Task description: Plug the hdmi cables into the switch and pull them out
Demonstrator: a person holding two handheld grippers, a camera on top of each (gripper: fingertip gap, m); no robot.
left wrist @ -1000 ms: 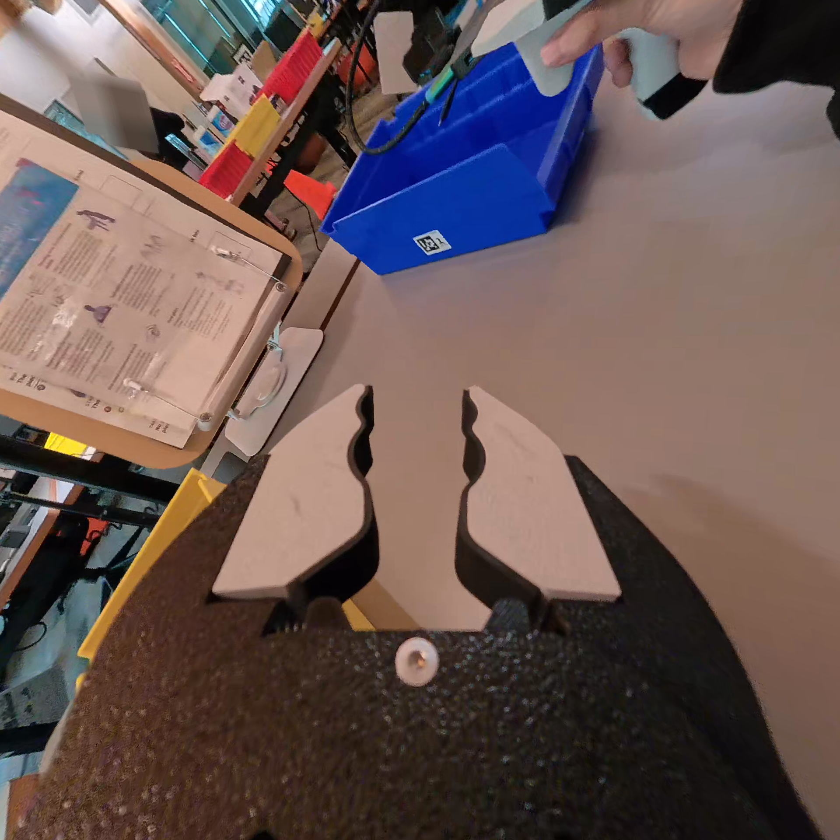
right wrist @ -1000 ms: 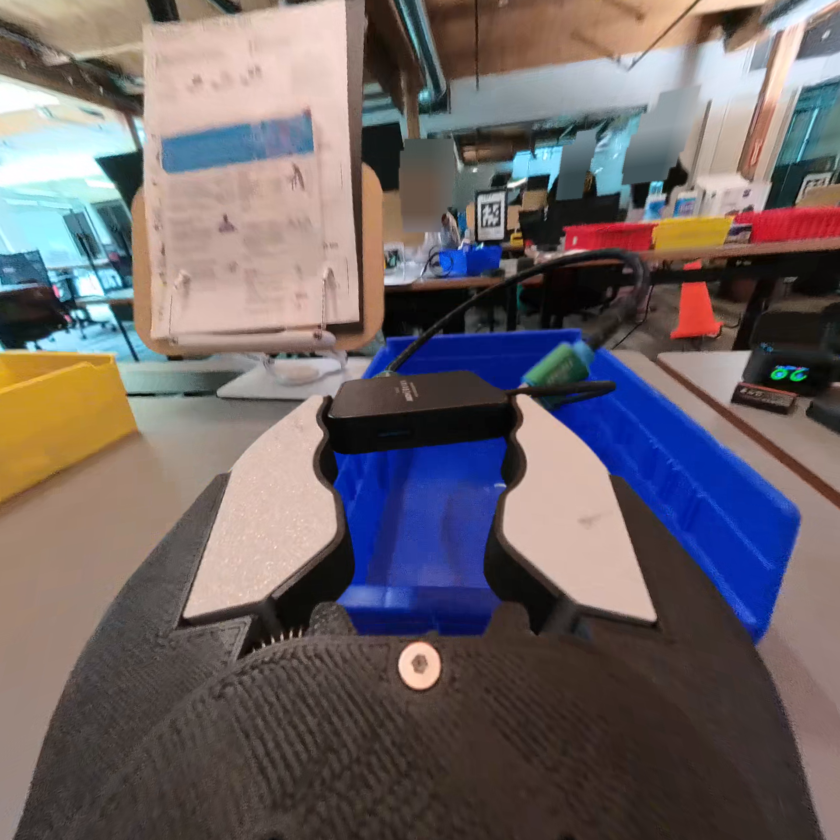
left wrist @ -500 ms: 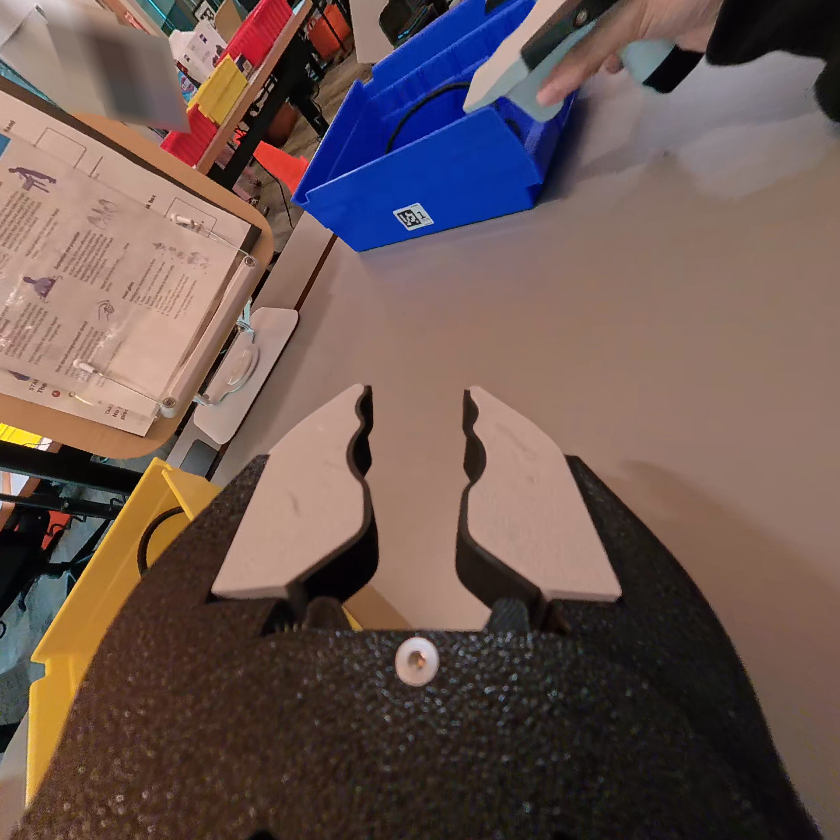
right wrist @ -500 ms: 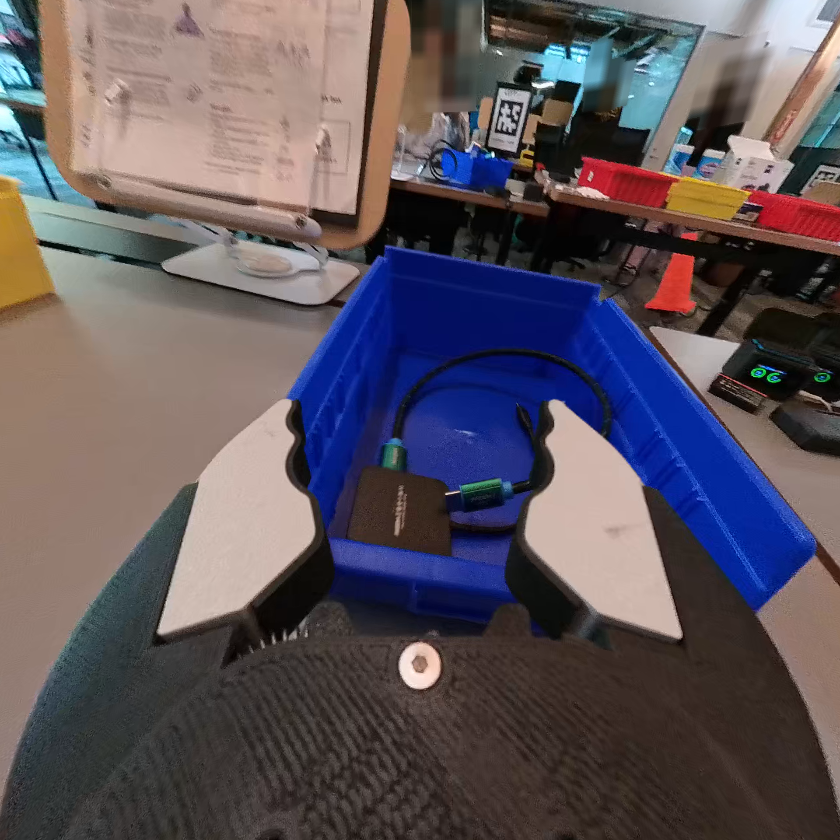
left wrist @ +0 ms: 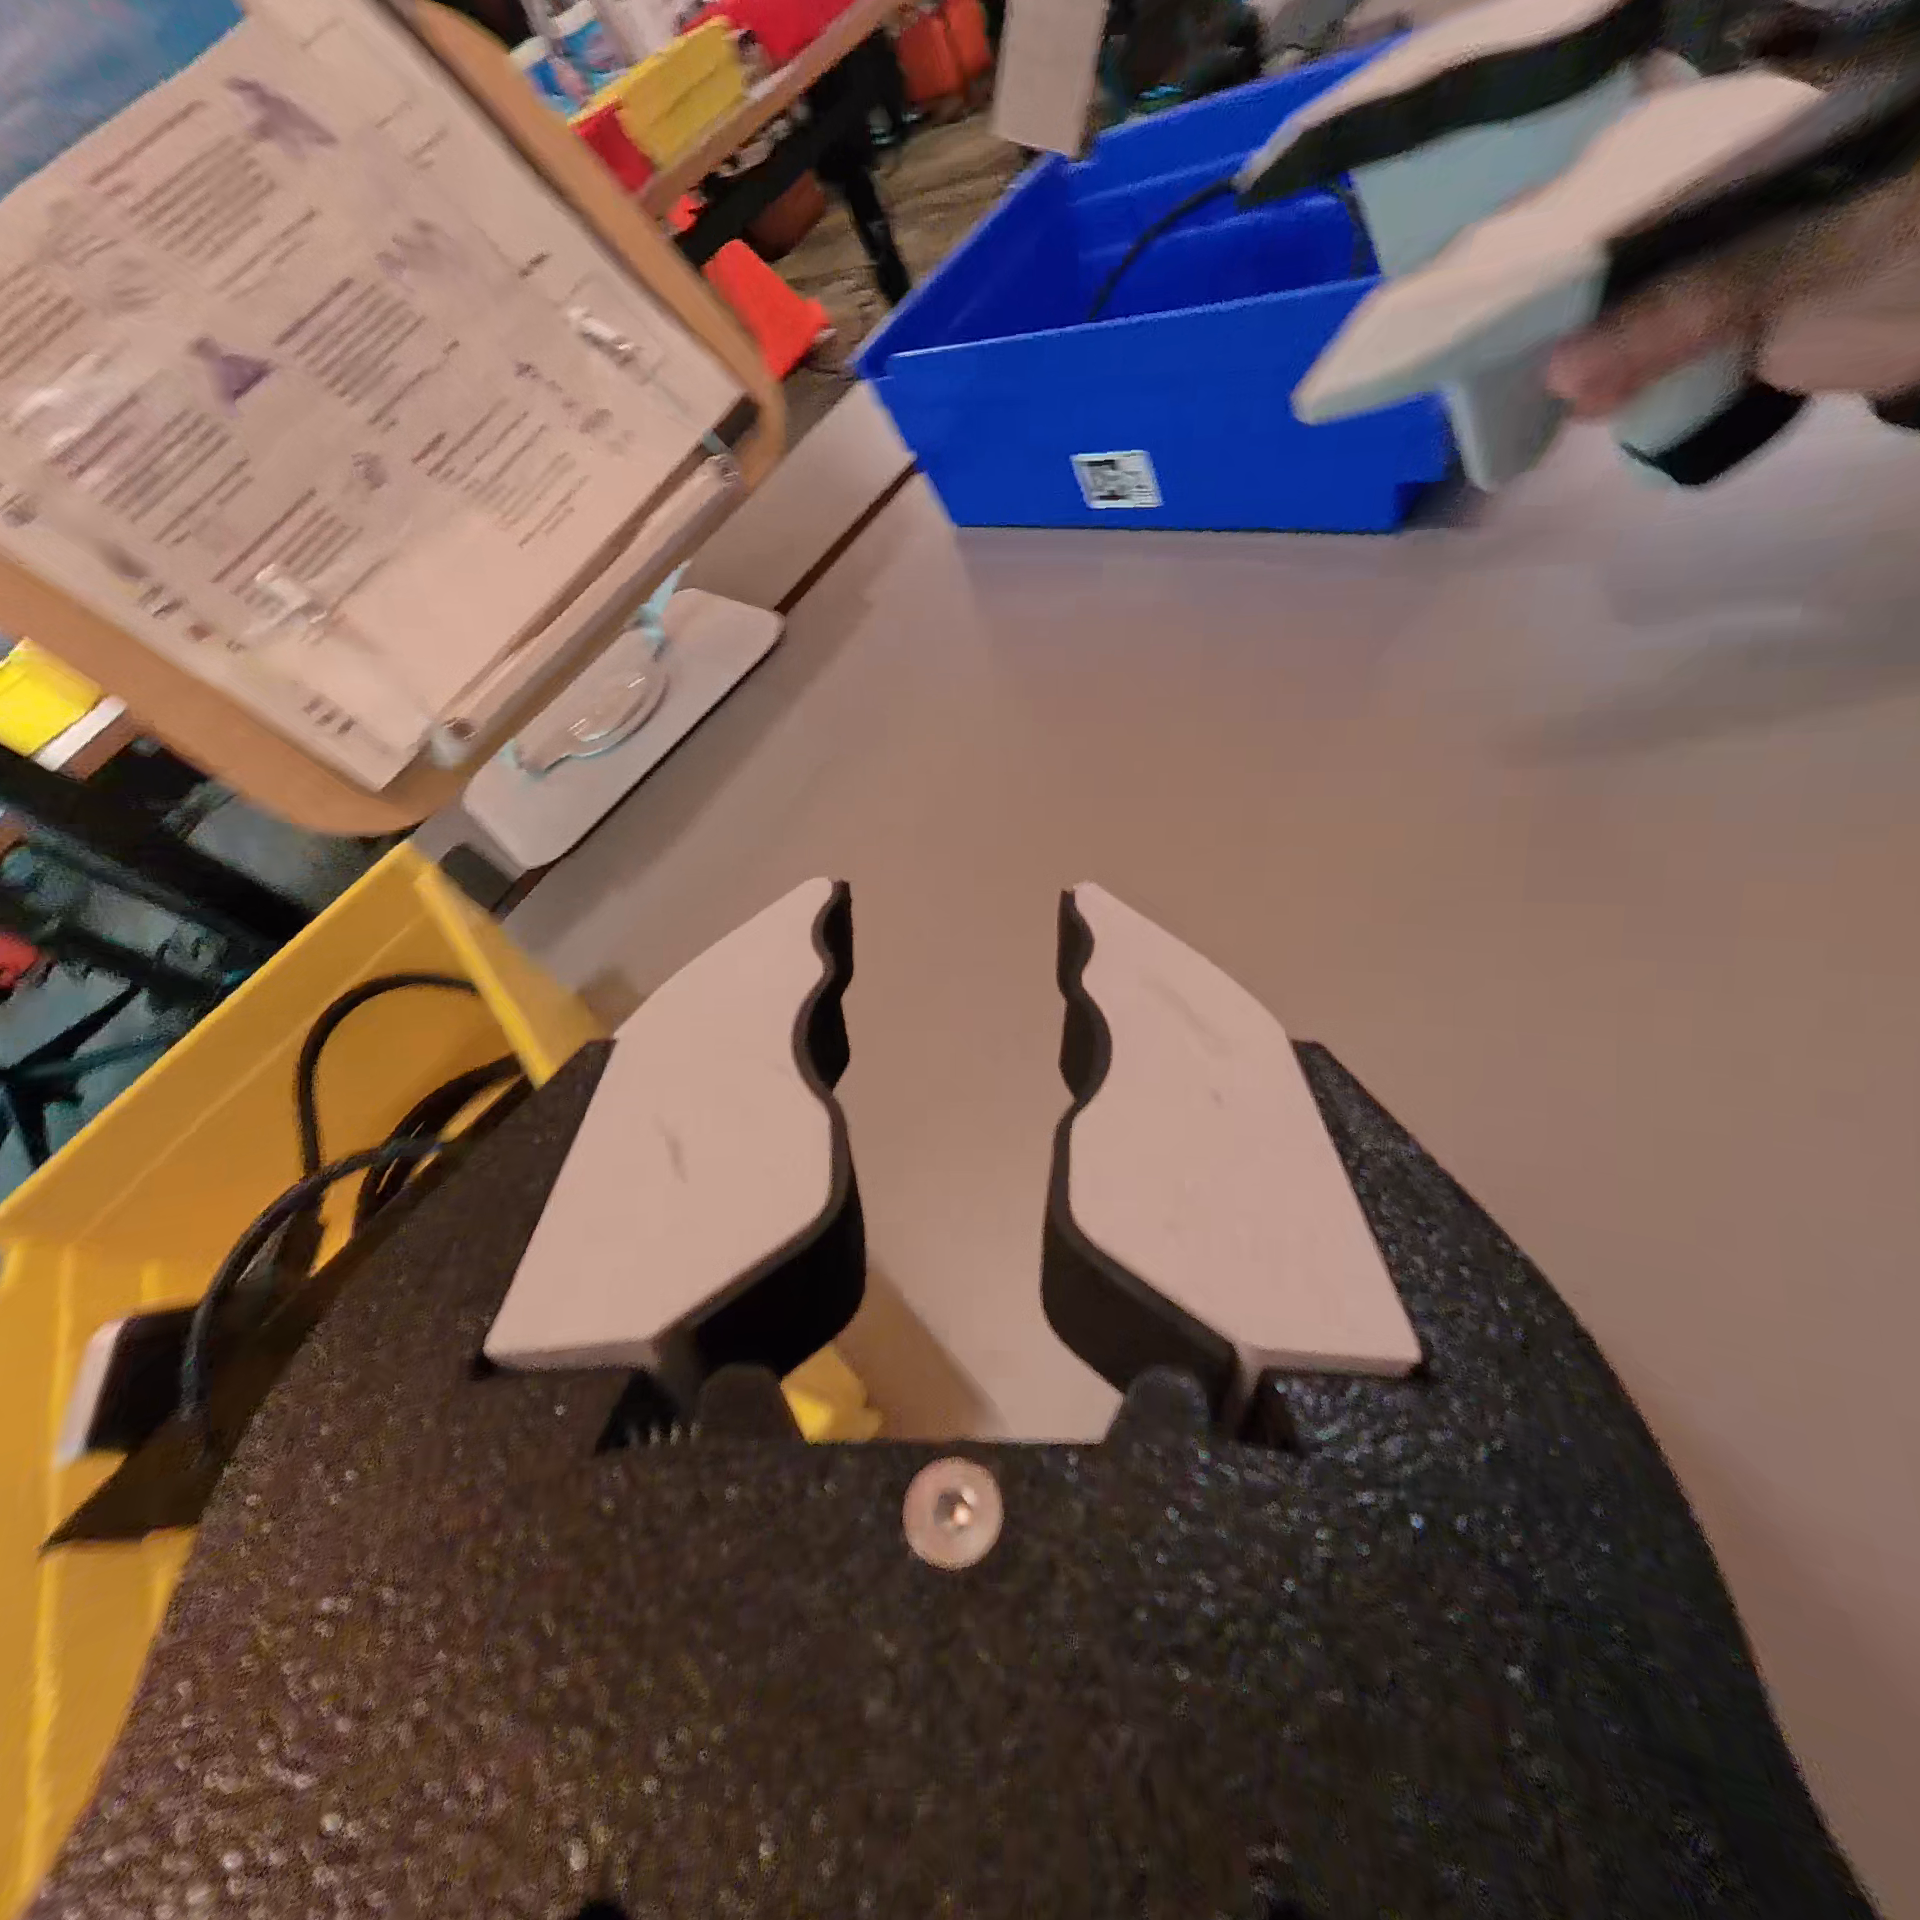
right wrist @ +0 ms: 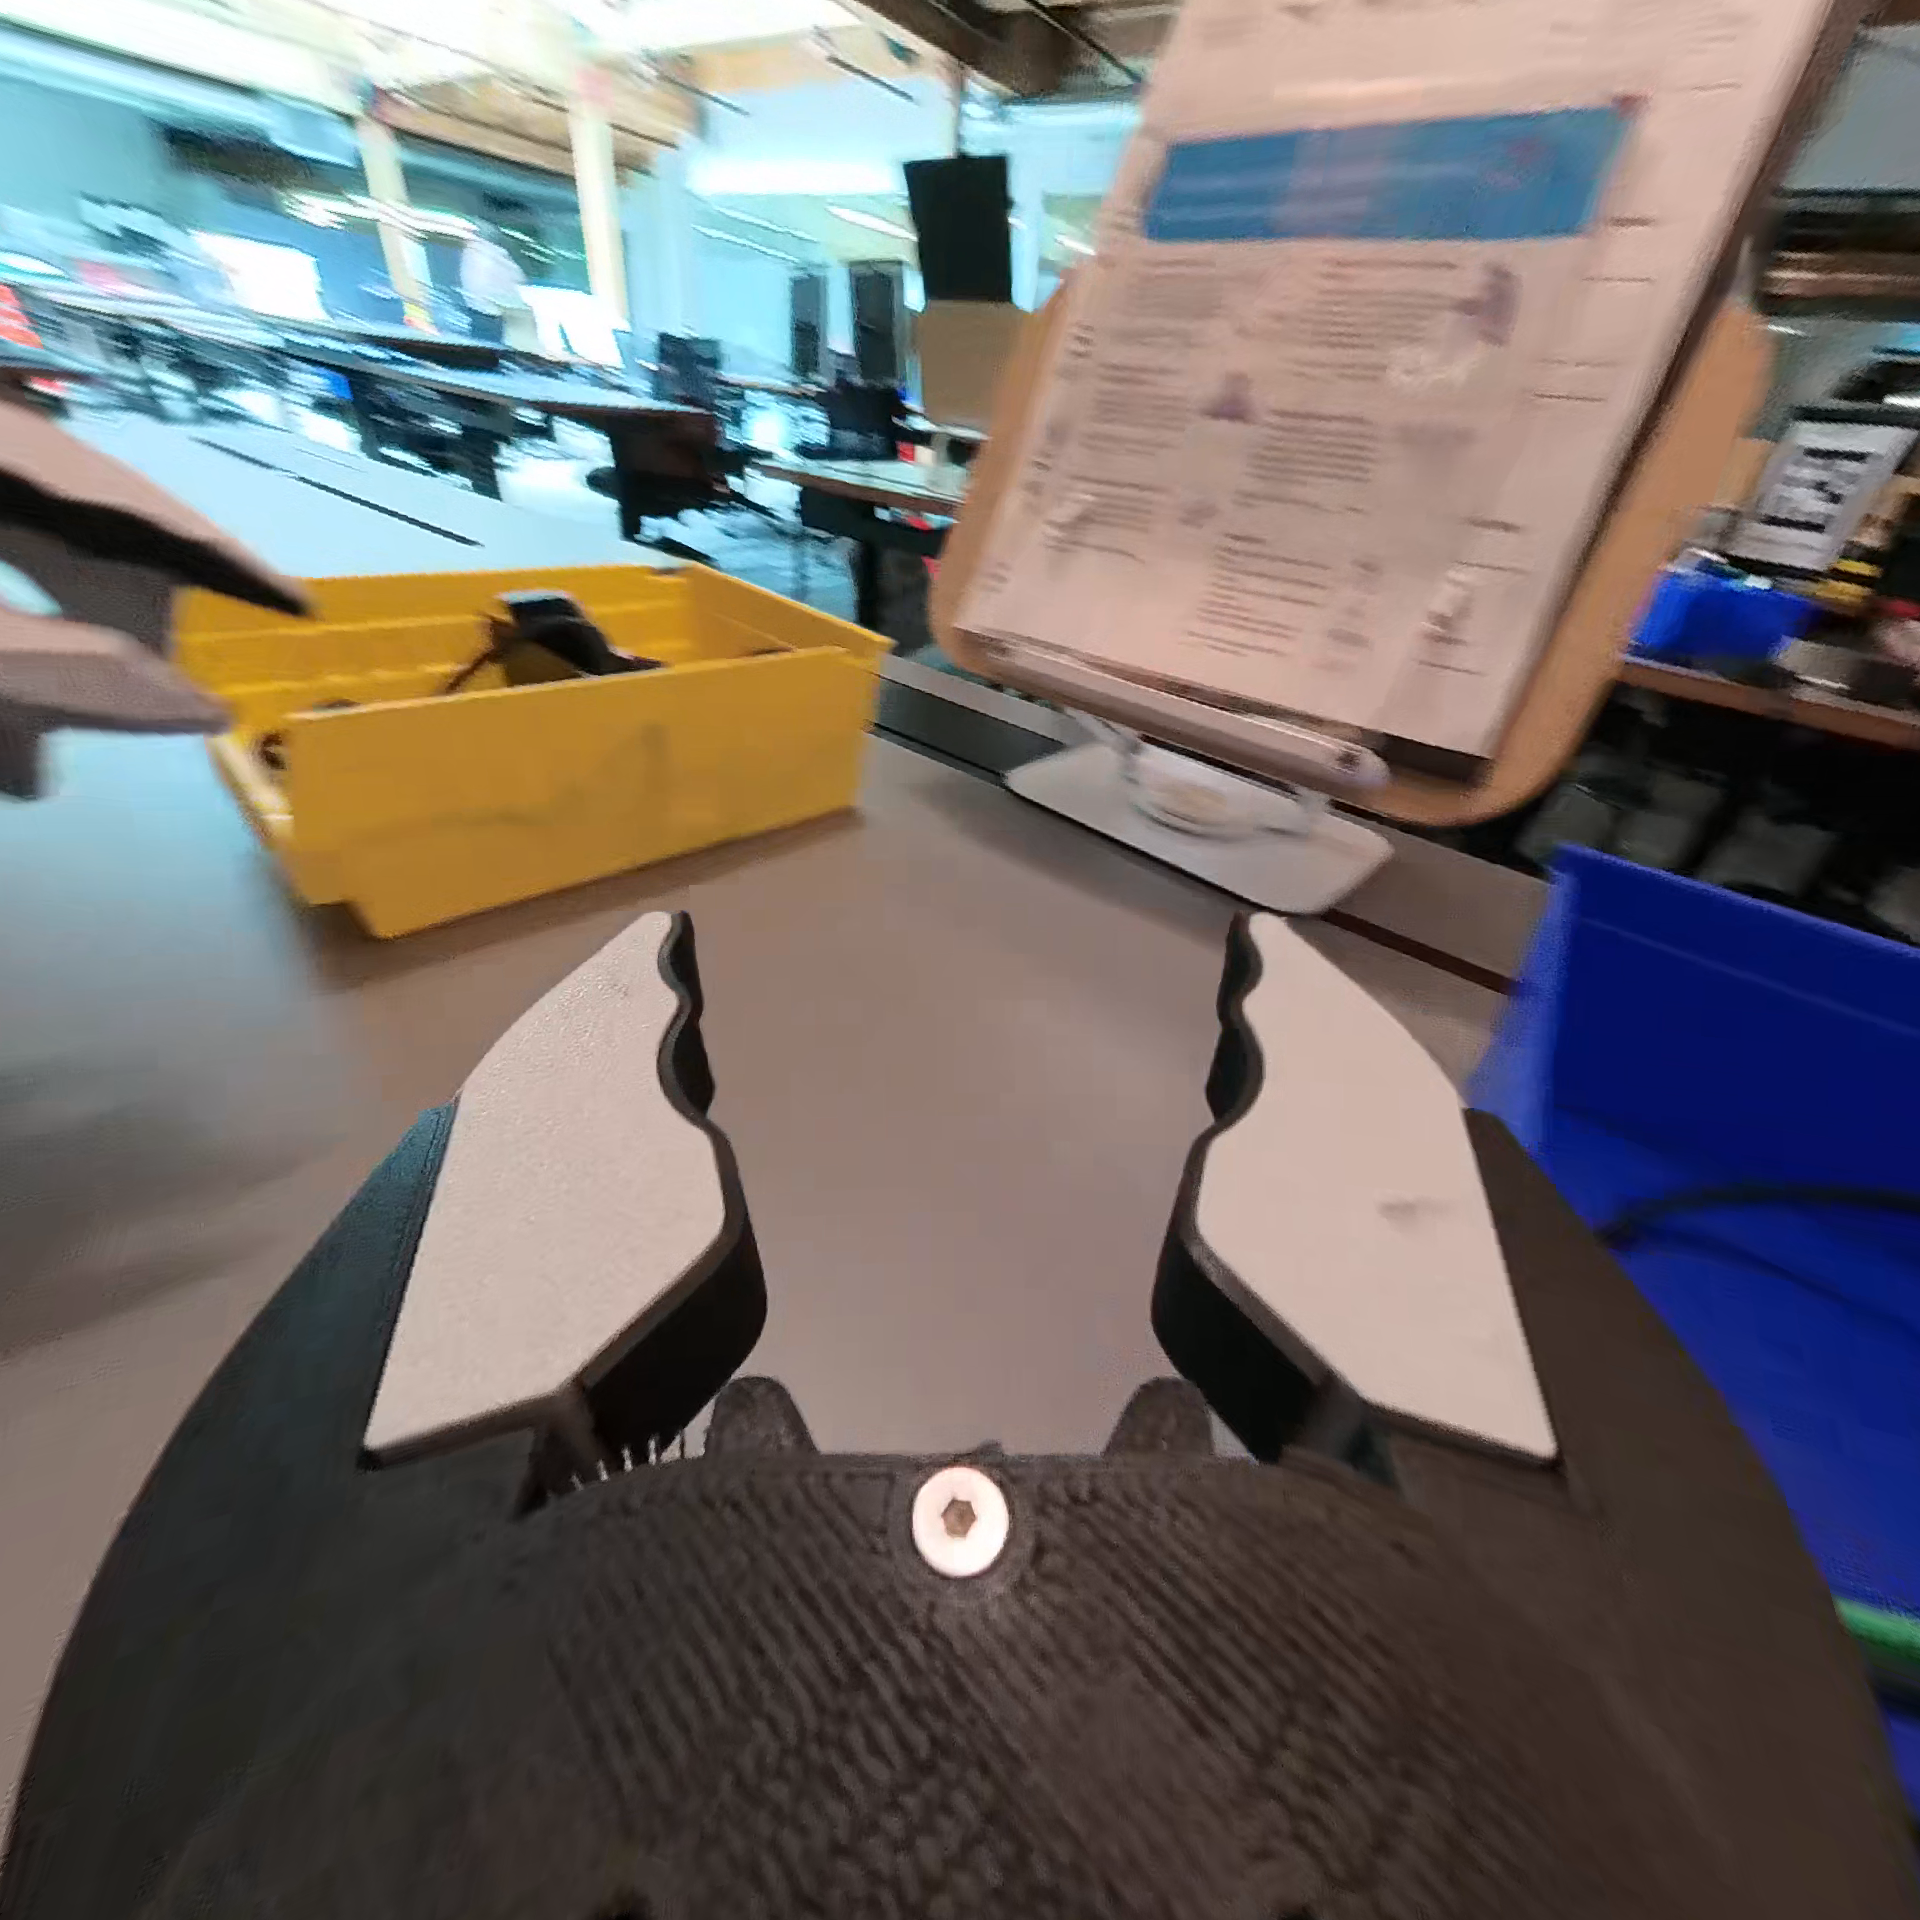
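My left gripper (left wrist: 954, 914) is open and empty above the bare grey table (left wrist: 1351, 935). My right gripper (right wrist: 956, 945) is open wide and empty, also over the table; it shows in the left wrist view (left wrist: 1455, 208) in front of the blue bin (left wrist: 1143, 416). The blue bin (right wrist: 1714, 1091) holds a black cable (right wrist: 1766, 1205) with a green plug (right wrist: 1881, 1652); the switch in it is hidden. A yellow bin (right wrist: 540, 748) holds a black device with cables (right wrist: 551, 634). That yellow bin (left wrist: 208, 1195) lies just left of my left gripper, with black cables (left wrist: 312, 1091) in it.
A clipboard stand with printed sheets (right wrist: 1351, 416) stands at the table's far edge between the two bins, on a flat metal base (right wrist: 1195, 821). My left gripper's fingers (right wrist: 94, 603) show at the left edge. Work tables with coloured bins lie beyond.
My right gripper let the switch with its cable go into the blue bin, opened wide and swung left over the table. My left gripper turned, bringing the yellow bin into view.
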